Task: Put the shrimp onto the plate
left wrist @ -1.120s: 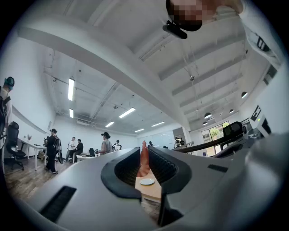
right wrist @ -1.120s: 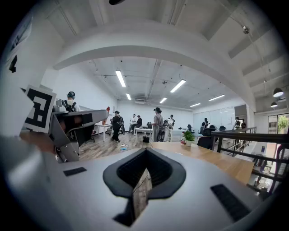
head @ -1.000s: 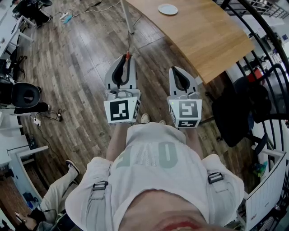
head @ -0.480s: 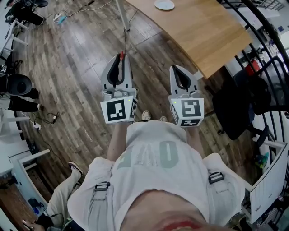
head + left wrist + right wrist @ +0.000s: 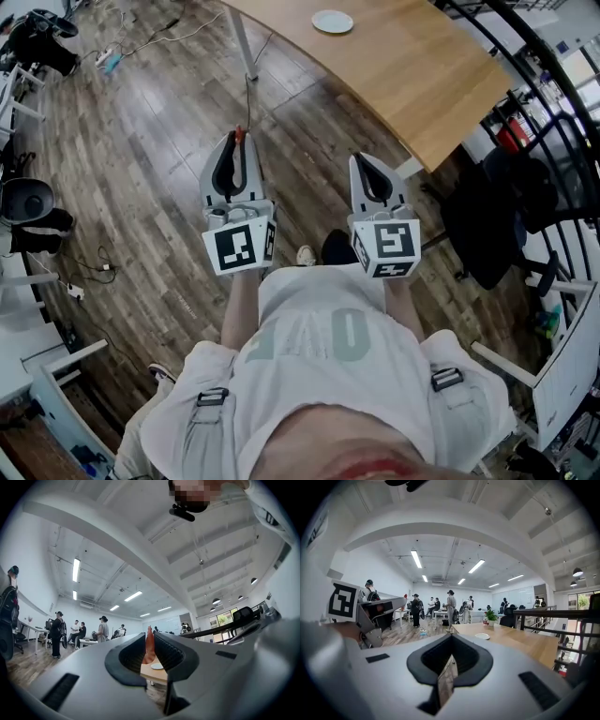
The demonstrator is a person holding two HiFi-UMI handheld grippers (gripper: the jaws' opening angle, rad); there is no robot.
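An orange-red shrimp (image 5: 149,645) stands upright, pinched between the jaws of my left gripper (image 5: 150,637). In the head view only its red tip (image 5: 238,134) sticks out past the left gripper (image 5: 237,142), which hangs over the wooden floor. My right gripper (image 5: 361,160) is beside it at the same height; its jaws are shut with nothing between them (image 5: 451,638). The small white plate (image 5: 332,22) lies on the wooden table (image 5: 422,75) well ahead of both grippers. The same plate shows in the right gripper view (image 5: 482,636) and, low between the jaws, in the left gripper view (image 5: 157,666).
A metal table leg (image 5: 239,42) stands ahead of the left gripper. Black railing (image 5: 553,103) and a dark office chair (image 5: 492,225) are on the right. A potted plant (image 5: 491,616) sits on the table's far end. Several people stand around desks far back (image 5: 450,605).
Both grippers have sunk a little in the head view and shifted left, the shrimp still held. The table and plate have slid slightly left as the person moves.
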